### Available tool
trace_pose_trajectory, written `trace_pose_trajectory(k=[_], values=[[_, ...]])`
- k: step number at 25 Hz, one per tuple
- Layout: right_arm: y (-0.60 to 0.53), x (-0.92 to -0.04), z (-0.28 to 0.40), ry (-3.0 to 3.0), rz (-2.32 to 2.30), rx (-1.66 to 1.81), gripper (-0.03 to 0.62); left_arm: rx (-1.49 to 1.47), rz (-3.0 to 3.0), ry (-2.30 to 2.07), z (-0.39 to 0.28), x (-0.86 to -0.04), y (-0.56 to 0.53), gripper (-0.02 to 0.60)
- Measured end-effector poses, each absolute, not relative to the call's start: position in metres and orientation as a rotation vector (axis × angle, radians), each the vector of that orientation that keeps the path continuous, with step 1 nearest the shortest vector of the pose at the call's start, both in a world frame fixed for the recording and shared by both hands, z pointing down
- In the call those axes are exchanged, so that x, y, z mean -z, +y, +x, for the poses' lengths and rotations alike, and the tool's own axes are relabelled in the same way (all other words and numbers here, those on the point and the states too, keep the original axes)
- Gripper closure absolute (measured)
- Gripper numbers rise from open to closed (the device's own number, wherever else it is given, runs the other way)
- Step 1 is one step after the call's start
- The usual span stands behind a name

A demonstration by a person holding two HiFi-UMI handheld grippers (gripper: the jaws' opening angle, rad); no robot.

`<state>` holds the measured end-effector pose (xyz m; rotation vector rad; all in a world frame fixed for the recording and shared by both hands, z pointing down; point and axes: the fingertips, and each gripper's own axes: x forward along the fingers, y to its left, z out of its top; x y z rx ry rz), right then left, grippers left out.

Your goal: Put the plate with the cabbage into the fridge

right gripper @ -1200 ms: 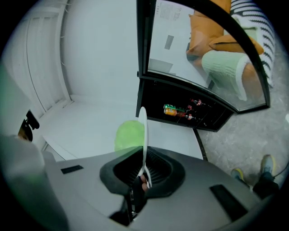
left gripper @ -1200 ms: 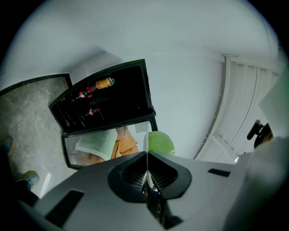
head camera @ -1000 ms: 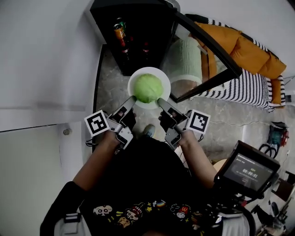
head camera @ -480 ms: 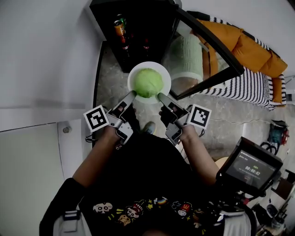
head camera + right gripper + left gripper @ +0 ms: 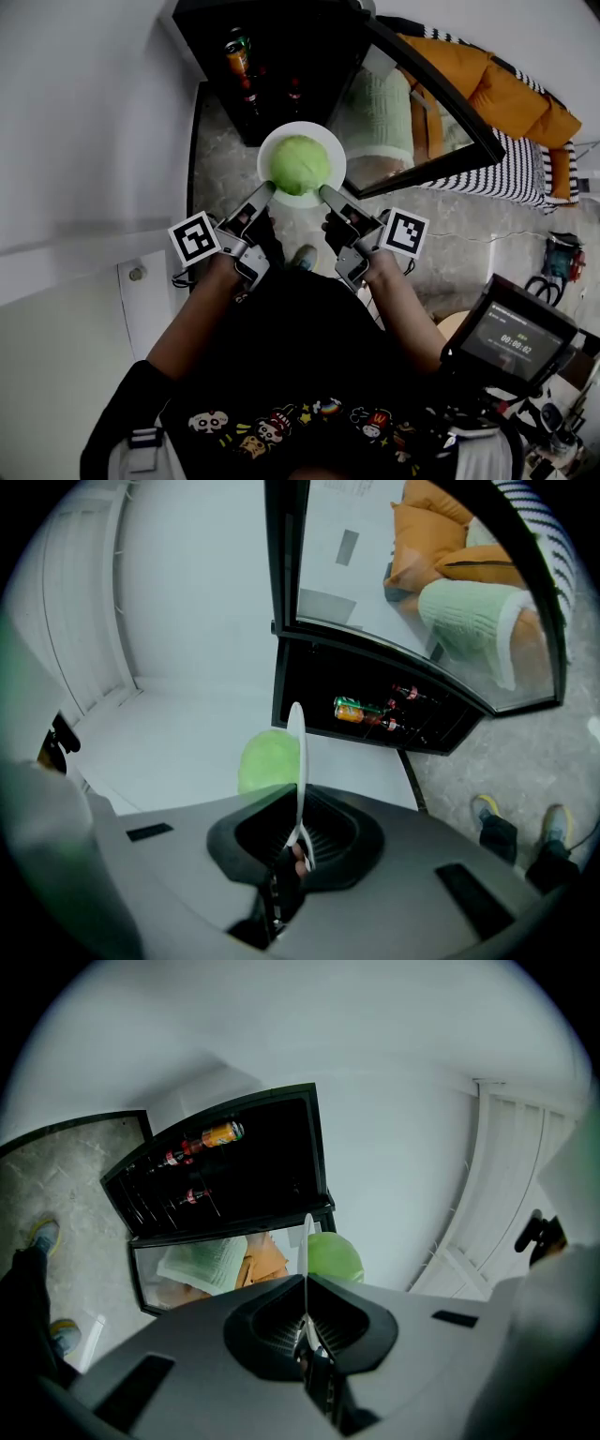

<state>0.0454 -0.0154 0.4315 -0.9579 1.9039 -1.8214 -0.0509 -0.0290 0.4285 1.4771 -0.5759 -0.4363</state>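
Holding a white plate (image 5: 267, 161) up in the air, with a round green cabbage (image 5: 300, 165) resting in the middle of it. Gripped at the near rim from two sides: left hand-held gripper (image 5: 263, 191) clamped on the lower left edge, right hand-held gripper (image 5: 325, 194) clamped on the lower right edge. Seen edge-on in both gripper views, thin rim pinched tight between jaws drawn narrow, cabbage bulging to one side of it. Poised just in front of an open black fridge (image 5: 281, 66), above the floor (image 5: 214, 159) and not yet inside. On the fridge shelves, an orange and green can (image 5: 236, 53) and a few dark bottles (image 5: 251, 89). Swung out to the right, a glass door (image 5: 427, 103) in a black frame, close beside the plate's right edge. Past the door, orange and striped cushions (image 5: 506, 103). Under the plate, grey stone flooring and the toe of a shoe (image 5: 302, 261) between the two arms. To the left, a plain white wall (image 5: 84, 112). Low on the right, well apart from the plate, a small lit screen (image 5: 511, 336) showing digits too small to read.
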Motion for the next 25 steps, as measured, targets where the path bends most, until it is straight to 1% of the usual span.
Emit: trace_pose_trajectory(k=[25], values=[[-0.0122, -0.4315, 0.0485, 1.798, -1.0, 1.841, 0.572, 0.376, 1.461, -0.558, -0.0471, -0.4288, -0.0305, 0.571]])
